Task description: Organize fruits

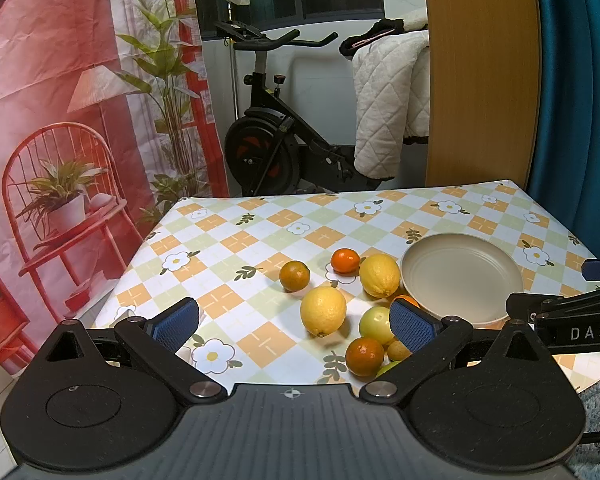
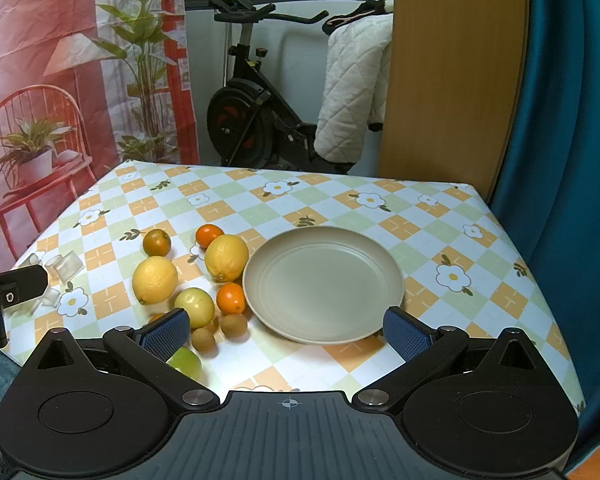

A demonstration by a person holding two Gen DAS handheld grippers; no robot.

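— What did the left wrist camera give you?

— My left gripper [image 1: 294, 326] was spread wide with nothing between its blue pads, hanging over the near edge of the checked tablecloth [image 1: 228, 236]. Ahead lay the fruit: a near lemon [image 1: 323, 311], a far lemon [image 1: 379, 275] just beside the plate [image 1: 462, 278], a bright orange [image 1: 345, 261] behind it, and a darker orange [image 1: 295, 275] off to the left. A pale green fruit [image 1: 375, 324] sat partly behind my right-hand pad, with another dark orange [image 1: 364, 356] in front of it. The plate held nothing.

— And the right wrist?

— My right gripper [image 2: 286, 334] was released too, jaws far apart, its right pad at the plate's [image 2: 324, 284] near rim. All the fruit lay left of the plate on the cloth: two lemons [image 2: 155, 280], a small orange [image 2: 231, 298] touching or nearly touching the rim, two brown kiwis [image 2: 235, 325], and a green fruit [image 2: 186, 361] half hidden under my left pad. I couldn't tell what the clear items [image 2: 62, 266] at the table's left edge were.
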